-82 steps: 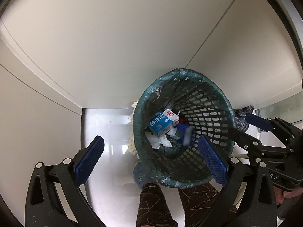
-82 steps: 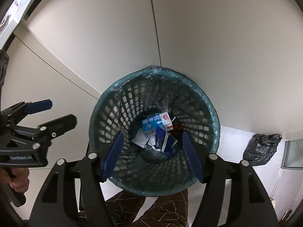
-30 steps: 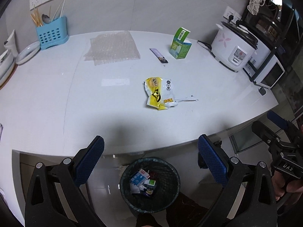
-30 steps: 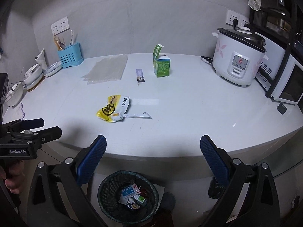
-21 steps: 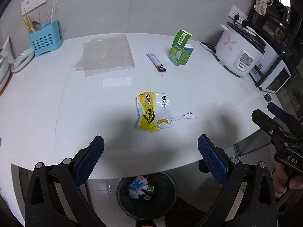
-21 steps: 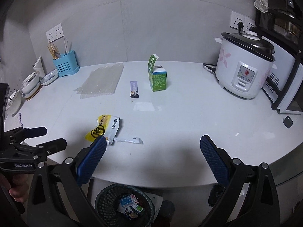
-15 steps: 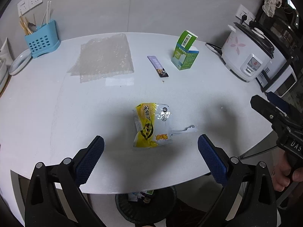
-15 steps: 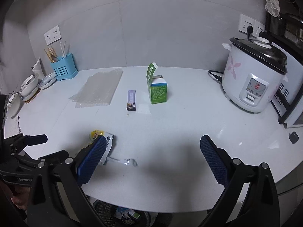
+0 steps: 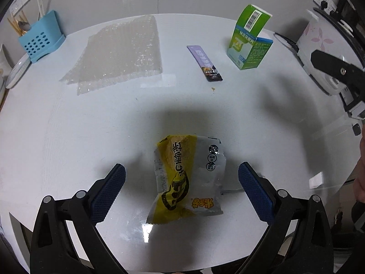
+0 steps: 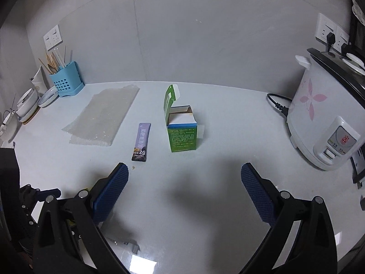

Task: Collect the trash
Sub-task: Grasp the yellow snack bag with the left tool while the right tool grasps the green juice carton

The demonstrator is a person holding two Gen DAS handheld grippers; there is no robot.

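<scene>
Since the bin, we have swung both tools up over the tabletop (image 9: 68,118): our left hand-held gripper (image 9: 181,182) now straddles the yellow snack wrapper (image 9: 187,180) near the front edge, wide open and empty. From the right, our right hand-held gripper (image 10: 184,182) hovers wide open, empty, short of the purple sachet (image 10: 142,142) and green carton (image 10: 181,129) mid-tabletop; the wrapper looks next.

I am over a glossy white table (image 10: 228,118) whose back edge meets a plain grey panelled wall (image 10: 182,34). On that wall, up and to the left of the table, sits a white socket plate (image 10: 53,37); up and to the right sits another (image 10: 328,30) with a black plug in it. Ceiling light glares off the table's near edge.
</scene>
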